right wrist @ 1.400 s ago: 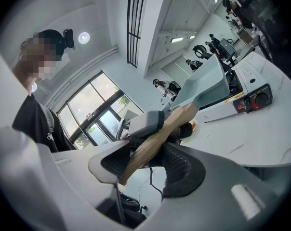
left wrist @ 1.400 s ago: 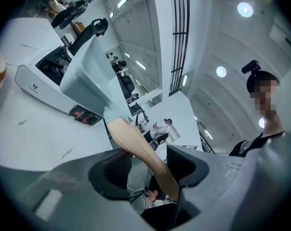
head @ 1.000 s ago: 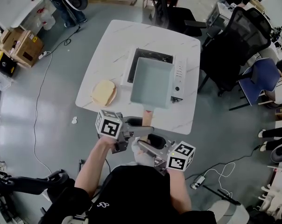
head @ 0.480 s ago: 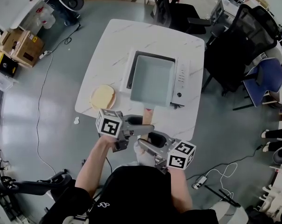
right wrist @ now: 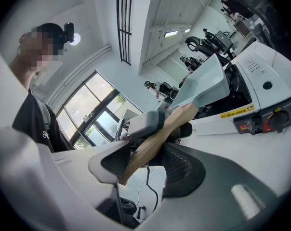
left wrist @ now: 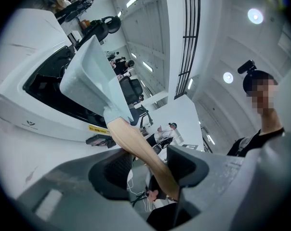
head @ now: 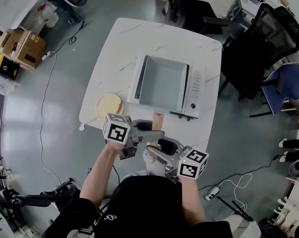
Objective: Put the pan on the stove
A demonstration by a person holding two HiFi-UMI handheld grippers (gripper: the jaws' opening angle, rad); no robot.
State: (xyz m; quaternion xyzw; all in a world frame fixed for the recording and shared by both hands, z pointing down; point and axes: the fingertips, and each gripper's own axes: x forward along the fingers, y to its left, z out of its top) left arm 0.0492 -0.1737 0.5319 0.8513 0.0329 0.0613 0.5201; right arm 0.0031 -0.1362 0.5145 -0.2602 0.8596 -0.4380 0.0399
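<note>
A square pale grey-blue pan point(head: 162, 82) lies over the white tabletop stove point(head: 195, 89); its wooden handle point(head: 158, 120) points toward me. My left gripper point(head: 157, 133) and right gripper point(head: 156, 150) are both shut on that handle, the left one nearer the pan. In the left gripper view the handle point(left wrist: 138, 148) runs between the jaws of the left gripper point(left wrist: 150, 167), and the pan point(left wrist: 90, 76) tilts up over the stove point(left wrist: 20, 109). In the right gripper view the handle point(right wrist: 157, 141) crosses the right gripper point(right wrist: 145, 162), with the pan point(right wrist: 203, 83) above the stove point(right wrist: 261, 97).
A plate with a round yellow slab point(head: 109, 103) sits at the left edge of the white table point(head: 120, 48). Office chairs point(head: 258, 38) crowd the right and far sides. Cardboard boxes point(head: 21, 46) and a floor cable point(head: 43, 108) lie to the left.
The pan has moved away from me and squared up over the stove; before it hung off the stove's near edge. Both grippers keep their hold on the handle.
</note>
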